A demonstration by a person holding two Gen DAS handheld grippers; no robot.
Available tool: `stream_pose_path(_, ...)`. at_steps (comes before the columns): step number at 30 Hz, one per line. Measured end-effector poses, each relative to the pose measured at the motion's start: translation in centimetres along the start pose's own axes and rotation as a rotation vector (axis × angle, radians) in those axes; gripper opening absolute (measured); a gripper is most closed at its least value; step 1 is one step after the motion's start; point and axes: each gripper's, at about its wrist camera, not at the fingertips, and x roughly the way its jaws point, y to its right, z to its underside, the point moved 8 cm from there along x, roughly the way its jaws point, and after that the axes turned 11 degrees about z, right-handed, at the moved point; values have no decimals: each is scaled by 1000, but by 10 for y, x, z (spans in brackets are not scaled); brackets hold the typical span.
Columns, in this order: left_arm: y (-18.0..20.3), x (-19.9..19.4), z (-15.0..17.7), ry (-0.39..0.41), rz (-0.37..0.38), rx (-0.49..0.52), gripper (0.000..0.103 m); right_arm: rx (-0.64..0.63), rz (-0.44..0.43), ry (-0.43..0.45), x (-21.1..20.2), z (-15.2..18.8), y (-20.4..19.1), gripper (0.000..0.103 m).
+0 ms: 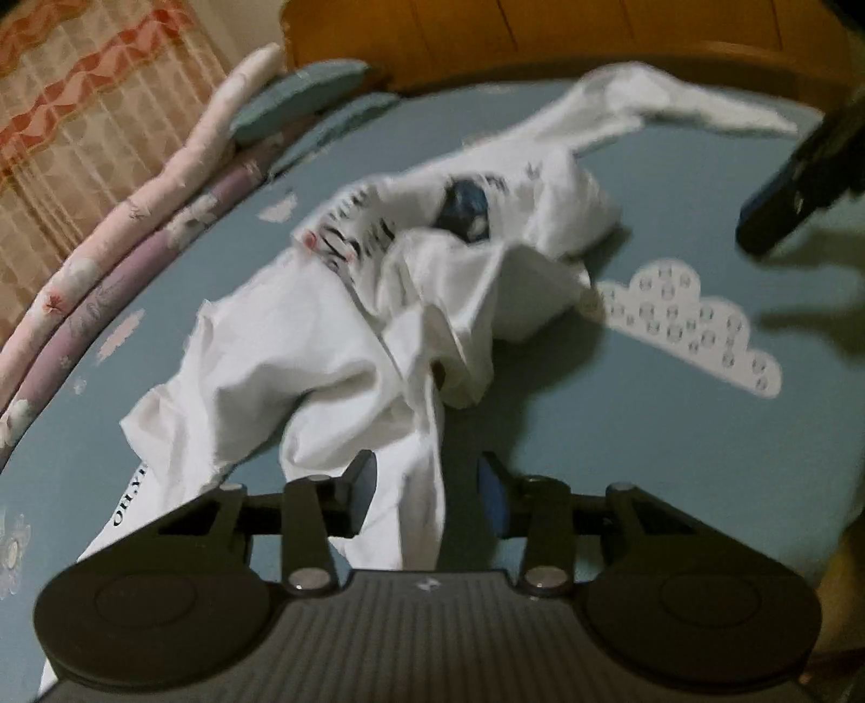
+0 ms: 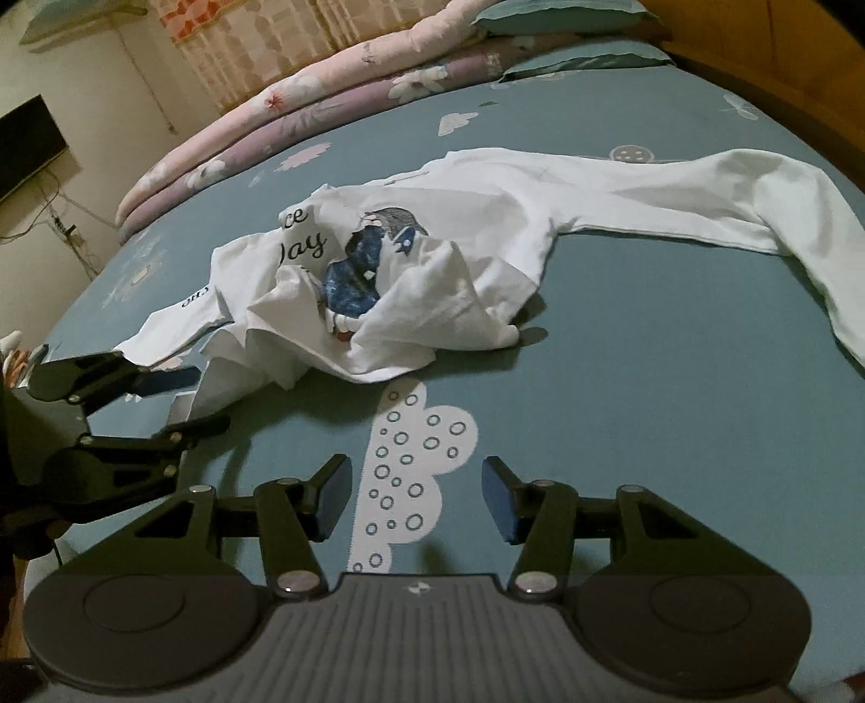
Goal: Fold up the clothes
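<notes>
A white long-sleeved shirt (image 2: 432, 254) lay crumpled near the middle of the bed (image 2: 649, 378), 1 sleeve stretched out toward the wooden headboard (image 1: 540, 32). Its print read "Day" in black script beside a blue cartoon figure; small letters on another sleeve were too blurred to read. The left tool (image 1: 427, 495) was spread, with shirt cloth between its fingers. The right tool (image 2: 416, 500) was spread over a white cloud pattern (image 2: 411, 465), apart from the shirt.

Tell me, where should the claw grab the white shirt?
Probably the long sleeve. It lies stretched out flat on the bed, away from the crumpled middle of the shirt, so its cuff end is easy to pinch. The open right claw could come from the near side.
</notes>
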Motion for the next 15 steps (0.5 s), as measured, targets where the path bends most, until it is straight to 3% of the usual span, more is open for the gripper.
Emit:
stream_pose_path(1, 2, 3, 1, -8, -17, 17, 35, 3, -1, 1, -1, 0, 1, 58)
stream_pose_path(3, 3, 8, 3, -15, -49, 41, 10, 8, -3, 2, -1, 0, 2, 59)
stream_pose_path(4, 1, 7, 4, 0, -60, 30, 4, 10, -4, 2, -1, 0, 3, 59)
stream_pose_path(15, -31, -74, -5, 167, -189, -19, 1, -20, -37, 17, -3, -2, -12, 63)
